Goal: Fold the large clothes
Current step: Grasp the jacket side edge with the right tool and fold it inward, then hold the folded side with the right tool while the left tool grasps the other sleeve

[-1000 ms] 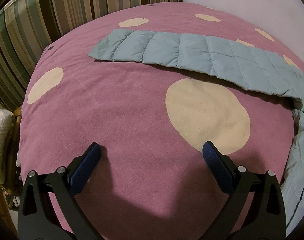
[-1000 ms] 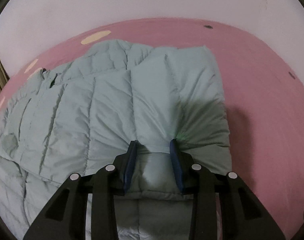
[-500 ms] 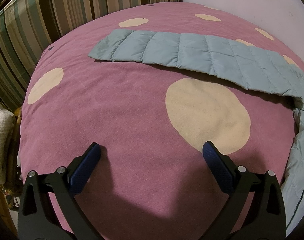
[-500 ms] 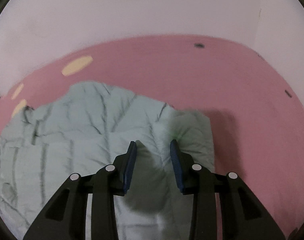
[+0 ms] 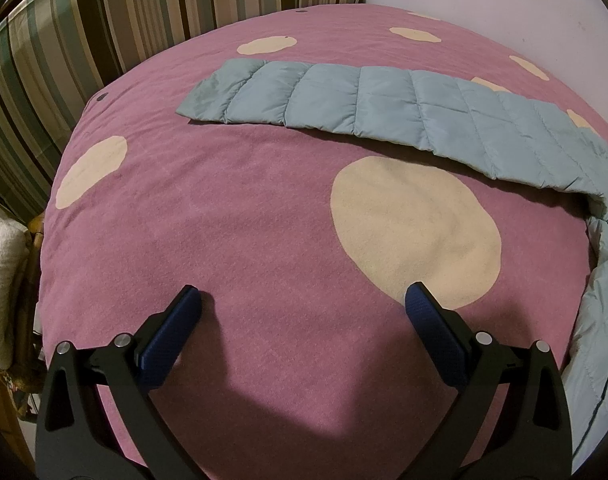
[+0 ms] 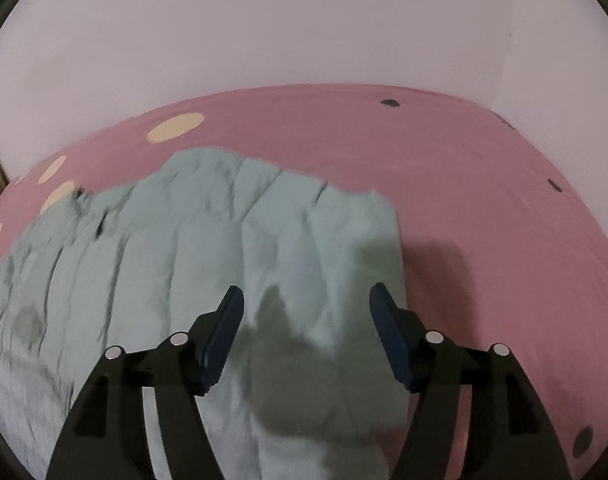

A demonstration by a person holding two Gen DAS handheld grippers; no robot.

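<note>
The jacket (image 6: 231,264) lies spread on the bed (image 5: 231,216), one sleeve (image 5: 368,108) stretched flat across the spotted cover. The right gripper (image 6: 306,312) hangs over the jacket's body, fingers apart, gripping nothing. The left gripper (image 5: 301,308) hovers over bare cover, fingers wide apart.

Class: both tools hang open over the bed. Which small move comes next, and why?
Probably send the left tool forward to grip the sleeve, which lies stretched out flat across the bedspread, unfolded. The right tool hangs open above the jacket, holding nothing.
</note>
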